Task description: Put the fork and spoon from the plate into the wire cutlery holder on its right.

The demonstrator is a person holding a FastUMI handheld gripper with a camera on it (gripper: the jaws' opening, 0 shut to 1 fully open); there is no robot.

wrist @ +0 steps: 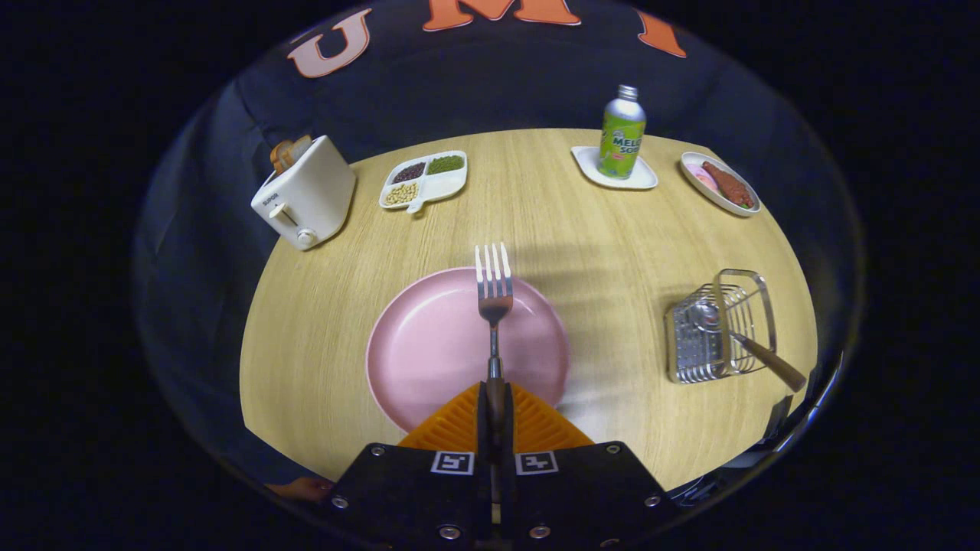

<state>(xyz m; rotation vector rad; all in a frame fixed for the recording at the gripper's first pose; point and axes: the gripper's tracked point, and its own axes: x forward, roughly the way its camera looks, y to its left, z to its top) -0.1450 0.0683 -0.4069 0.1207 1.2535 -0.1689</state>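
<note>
Gripper view looks forward over a round wooden table (582, 229) with the gripper (494, 398) at the near edge. Its two fingers (459, 428) are pressed together on the brown handle of the fork (494, 295), so the fork is clamped between them and sticks straight out ahead, tines pointing away. The fork head hangs over the far part of the pink plate (429, 344), which lies just ahead of the fingers with nothing else on it; whether the fork touches the plate cannot be told. To the right of the plate, well apart from it, sits the wire cutlery holder (720, 329), lying near the table's right edge. The spoon (735, 337) is already in it: its bowl rests inside the wire frame and its brown handle pokes out toward the near right. Beyond the plate, at the far left, stands a white toaster (306, 195) with bread in its slot, and next to it a divided white dish (425, 180) of beans and seeds. At the far right a green bottle (622, 134) stands upright on a small white tray (612, 170), with an oval dish of food (721, 184) just beside that.
</note>
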